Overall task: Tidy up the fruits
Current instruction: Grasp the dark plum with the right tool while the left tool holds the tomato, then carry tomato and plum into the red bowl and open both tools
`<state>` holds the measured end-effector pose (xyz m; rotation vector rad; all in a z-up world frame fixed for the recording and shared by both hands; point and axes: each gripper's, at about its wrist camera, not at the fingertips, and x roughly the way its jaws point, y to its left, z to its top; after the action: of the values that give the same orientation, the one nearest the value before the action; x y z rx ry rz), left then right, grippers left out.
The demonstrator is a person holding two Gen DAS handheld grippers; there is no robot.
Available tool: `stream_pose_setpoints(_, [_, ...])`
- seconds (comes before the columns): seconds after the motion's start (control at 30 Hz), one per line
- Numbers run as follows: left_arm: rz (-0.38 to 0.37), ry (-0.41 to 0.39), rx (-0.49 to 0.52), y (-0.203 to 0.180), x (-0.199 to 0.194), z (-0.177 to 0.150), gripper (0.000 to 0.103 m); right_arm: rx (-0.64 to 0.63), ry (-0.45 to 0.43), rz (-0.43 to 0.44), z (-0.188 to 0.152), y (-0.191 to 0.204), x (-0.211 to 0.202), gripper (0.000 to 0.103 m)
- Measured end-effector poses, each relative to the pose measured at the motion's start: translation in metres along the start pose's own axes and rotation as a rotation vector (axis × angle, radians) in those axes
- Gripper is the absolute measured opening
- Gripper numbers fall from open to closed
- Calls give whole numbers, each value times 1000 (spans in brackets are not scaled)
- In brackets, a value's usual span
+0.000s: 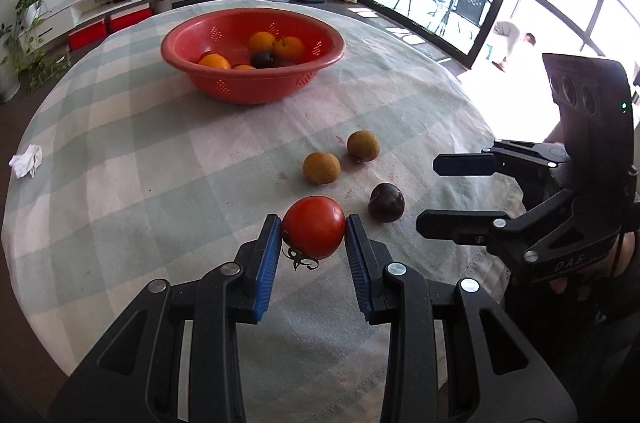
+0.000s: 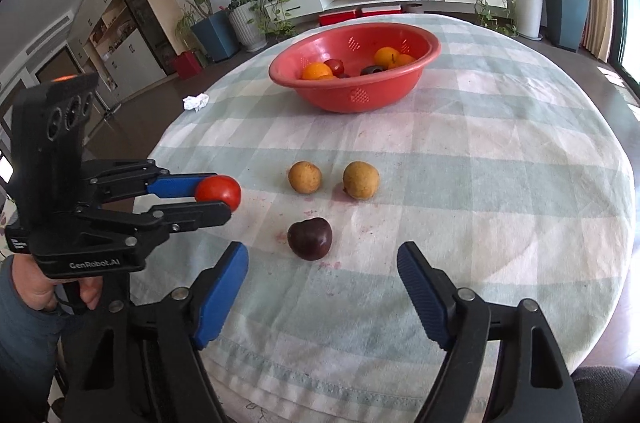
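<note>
My left gripper (image 1: 313, 229) is shut on a red tomato (image 1: 314, 232) and holds it just above the tablecloth; the tomato also shows in the right wrist view (image 2: 218, 192). A dark plum (image 2: 309, 237) lies right in front of my right gripper (image 2: 322, 259), which is open and empty. Two brown-yellow round fruits (image 2: 305, 176) (image 2: 361, 180) lie beyond the plum. A red colander bowl (image 2: 360, 95) at the table's far side holds oranges and dark fruits. In the left wrist view the right gripper (image 1: 430, 193) is open to the right of the plum (image 1: 386, 202).
A round table with a checked green-and-white cloth (image 2: 480, 163) carries everything. A crumpled white tissue (image 2: 196, 102) lies near the far left edge. The cloth has faint red stains near the fruits. Potted plants, a TV shelf and glass doors stand beyond the table.
</note>
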<state>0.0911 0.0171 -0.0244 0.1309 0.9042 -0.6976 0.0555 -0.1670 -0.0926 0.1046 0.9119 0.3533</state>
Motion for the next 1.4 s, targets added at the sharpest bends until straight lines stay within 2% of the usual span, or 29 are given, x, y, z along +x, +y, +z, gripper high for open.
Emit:
stream_pose_setpoints(0.2, [4,-36,-86,6,-7,-11,31,-69,72,-61,0,8,26,63])
stream_pose_setpoints(0.33, [-4,-45,-103,8,-7,-14,31,-111,74,-78,0,13,32,57])
stream_pose_setpoints(0.53, [-10,-51,-110,10,-7,-15,31,-186,84,-109,2,25,38,42])
stream_pose_setpoints(0.77, [-10,-47,-118,12,-6,-16,31,-269,84,-154,-2,35,36,33])
stream_pose_setpoints(0.97, [-8,-47,-117,12,-5,-16,31,-253,84,-139,-1,33,34,32])
stream_pose_setpoints(1.2, [-2,-54,-117,13,-8,-13,31,-166,49,-85,6,19,18,32])
stream_pose_setpoints(1.4, [30,-90,-104,22,-22,10,31,-73,-11,-74,26,-11,-4,32])
